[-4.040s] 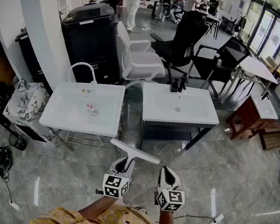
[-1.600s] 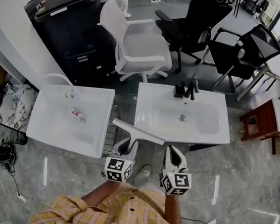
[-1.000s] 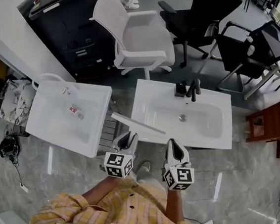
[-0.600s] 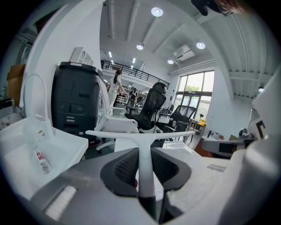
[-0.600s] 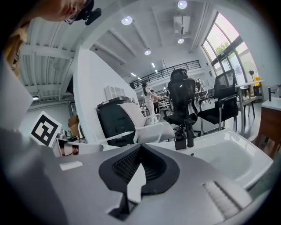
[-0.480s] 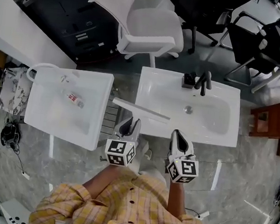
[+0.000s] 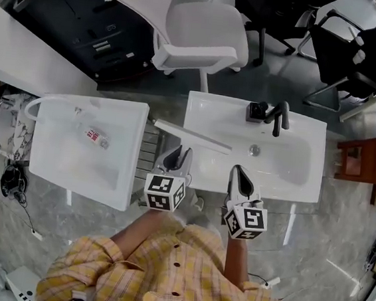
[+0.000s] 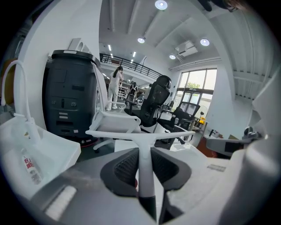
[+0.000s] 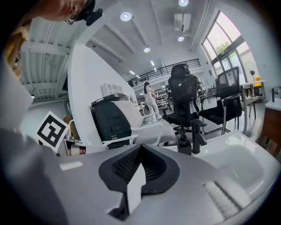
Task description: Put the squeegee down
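My left gripper is shut on the handle of a white squeegee. Its long blade lies crosswise, hanging over the near left part of the right-hand white sink. In the left gripper view the squeegee stands as a T straight ahead, its handle pinched between the dark pads of that gripper. To the right, my right gripper hovers over the sink's front rim. Its jaws are shut with nothing in them.
A black faucet and soap dispenser stand at the sink's back edge. A second white sink at the left holds a small bottle. Behind are a white chair, a black cabinet and black chairs.
Both grippers have moved forward and slightly down toward the right-hand sink. The squeegee blade, still held, now hangs over the sink's left part.
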### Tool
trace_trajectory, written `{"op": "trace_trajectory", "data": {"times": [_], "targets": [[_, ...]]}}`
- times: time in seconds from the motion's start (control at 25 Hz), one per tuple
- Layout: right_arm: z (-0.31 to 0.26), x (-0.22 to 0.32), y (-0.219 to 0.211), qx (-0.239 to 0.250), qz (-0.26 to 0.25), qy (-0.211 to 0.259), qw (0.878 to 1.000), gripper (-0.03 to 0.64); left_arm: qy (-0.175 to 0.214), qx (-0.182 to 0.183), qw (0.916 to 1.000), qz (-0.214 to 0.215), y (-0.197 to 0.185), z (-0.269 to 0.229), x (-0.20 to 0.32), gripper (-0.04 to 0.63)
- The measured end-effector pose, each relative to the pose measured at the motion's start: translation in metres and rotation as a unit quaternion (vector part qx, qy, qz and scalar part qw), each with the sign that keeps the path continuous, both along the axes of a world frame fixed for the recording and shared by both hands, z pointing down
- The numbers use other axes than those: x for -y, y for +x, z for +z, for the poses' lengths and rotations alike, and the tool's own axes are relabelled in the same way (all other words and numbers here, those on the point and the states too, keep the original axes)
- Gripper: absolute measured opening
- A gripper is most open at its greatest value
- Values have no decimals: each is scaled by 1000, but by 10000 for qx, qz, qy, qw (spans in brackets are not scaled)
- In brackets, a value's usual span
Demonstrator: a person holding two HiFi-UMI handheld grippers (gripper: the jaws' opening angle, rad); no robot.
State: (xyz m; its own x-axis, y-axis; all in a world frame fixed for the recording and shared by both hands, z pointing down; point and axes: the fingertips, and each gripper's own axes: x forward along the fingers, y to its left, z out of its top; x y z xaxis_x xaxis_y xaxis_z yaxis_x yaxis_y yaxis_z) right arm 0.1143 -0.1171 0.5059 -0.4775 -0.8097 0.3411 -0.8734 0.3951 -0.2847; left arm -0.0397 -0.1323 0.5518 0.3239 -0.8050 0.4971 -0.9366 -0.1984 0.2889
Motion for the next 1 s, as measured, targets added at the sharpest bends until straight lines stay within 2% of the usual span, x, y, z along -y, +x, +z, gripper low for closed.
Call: {"op": "trace_trajectory", "data": {"times": [0.4,1.0], "targets": [[25,31,-1,-7,262,-242,9994,0,-351,-52,9993,116,0,34,47,87],[61,40,-8,-137,264,-594,9978,0,-642,59,9978,140,-1,80,85,87]]}}
